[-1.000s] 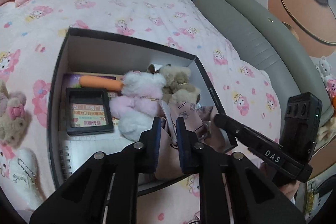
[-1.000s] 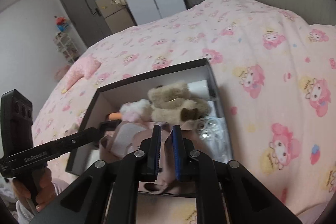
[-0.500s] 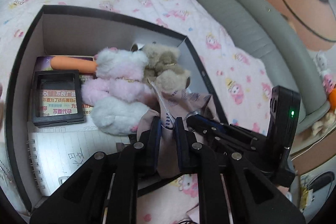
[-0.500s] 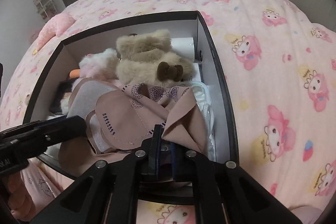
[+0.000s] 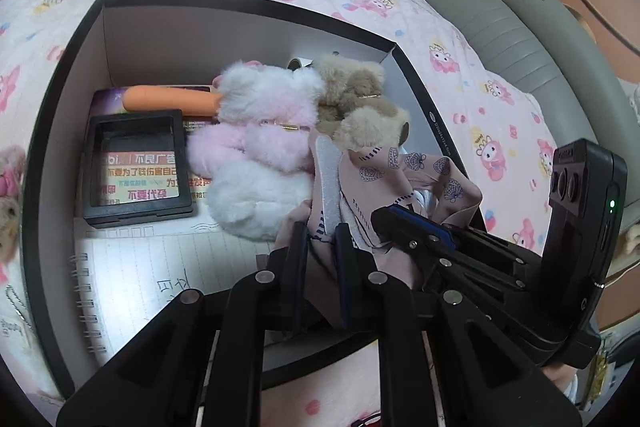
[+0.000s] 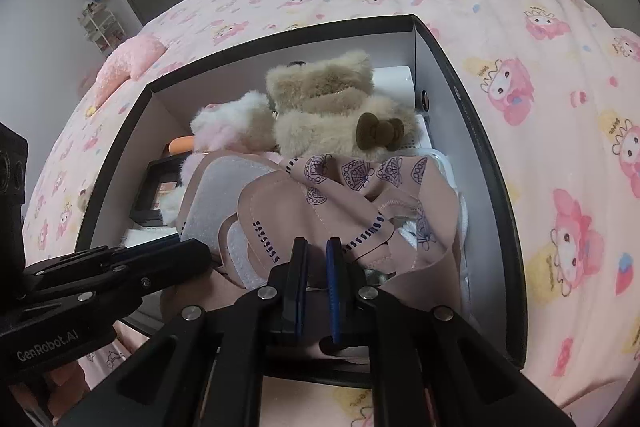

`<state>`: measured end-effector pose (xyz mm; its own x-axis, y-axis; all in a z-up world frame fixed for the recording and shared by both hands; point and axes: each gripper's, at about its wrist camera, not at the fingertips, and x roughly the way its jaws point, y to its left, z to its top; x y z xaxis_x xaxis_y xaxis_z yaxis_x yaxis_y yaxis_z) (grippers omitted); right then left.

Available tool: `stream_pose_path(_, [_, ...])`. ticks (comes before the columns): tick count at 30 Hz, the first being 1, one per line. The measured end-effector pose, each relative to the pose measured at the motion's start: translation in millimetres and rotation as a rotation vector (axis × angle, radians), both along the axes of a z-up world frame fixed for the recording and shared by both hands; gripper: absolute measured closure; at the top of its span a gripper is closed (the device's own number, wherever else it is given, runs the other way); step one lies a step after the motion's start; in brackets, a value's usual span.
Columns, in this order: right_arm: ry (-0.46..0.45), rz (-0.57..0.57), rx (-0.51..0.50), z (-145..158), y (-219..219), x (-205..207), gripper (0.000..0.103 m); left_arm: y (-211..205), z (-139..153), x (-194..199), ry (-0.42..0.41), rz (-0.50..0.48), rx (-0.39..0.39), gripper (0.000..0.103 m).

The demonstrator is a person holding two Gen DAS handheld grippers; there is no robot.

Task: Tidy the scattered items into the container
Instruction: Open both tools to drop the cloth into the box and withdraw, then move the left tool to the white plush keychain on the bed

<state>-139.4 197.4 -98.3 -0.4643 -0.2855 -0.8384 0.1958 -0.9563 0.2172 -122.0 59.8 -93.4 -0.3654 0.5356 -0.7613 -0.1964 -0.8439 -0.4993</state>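
Left gripper (image 5: 322,239) first, through its own camera: my 2 fingers are clamped on the dusty-pink printed fabric piece with white fleece lining (image 5: 400,171), which I hold low over the near right corner of the black-rimmed cardboard box (image 5: 248,1). I judge the tidying well advanced. Already inside lie a pink-and-white plush toy (image 5: 260,151), a tan plush bear (image 5: 360,99), an orange carrot-shaped toy (image 5: 168,99), a black square display frame (image 5: 138,167) and a spiral notebook (image 5: 160,267). At least 1 small plush (image 5: 10,187) sits on the bedspread outside the left wall, so work remains.

Right gripper (image 6: 317,251), through its camera: the jaws stand nearly together with a thin fold of the fabric (image 6: 320,195) between them, so I read it as gripping the cloth too. The cloth bunches against the bear (image 6: 332,115), inside the box (image 6: 472,131). A white object (image 6: 394,83) lies at the far right corner; I cannot identify it. Letting go of the fabric would finish this item.
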Motion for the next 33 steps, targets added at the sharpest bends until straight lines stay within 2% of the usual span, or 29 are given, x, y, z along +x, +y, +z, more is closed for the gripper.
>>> stream_pose_path(5, [0.004,-0.031,0.012,0,4,-1,0.095,3,-2,4,0.013,-0.006,0.003,0.09])
stream_pose_path(9, [0.008,-0.084,-0.001,9,3,1,0.095,2,18,19,0.074,-0.017,-0.003,0.09])
stream_pose_path(14, [0.091,-0.107,0.027,40,-2,19,0.091,-14,48,43,0.109,0.011,-0.001,0.077])
stream_pose_path(17, [0.118,-0.066,-0.003,55,-11,30,0.089,-31,58,56,0.107,0.043,-0.015,0.074])
stream_pose_path(21, [0.135,0.038,-0.003,68,-43,44,0.088,-58,66,67,0.101,0.087,0.007,0.071])
stream_pose_path(24, [0.133,0.106,-0.014,73,-70,59,0.088,-79,72,77,0.106,0.134,-0.013,0.071])
stream_pose_path(33, [0.125,0.255,-0.003,75,-142,86,0.088,-143,72,106,0.084,0.216,0.002,0.07])
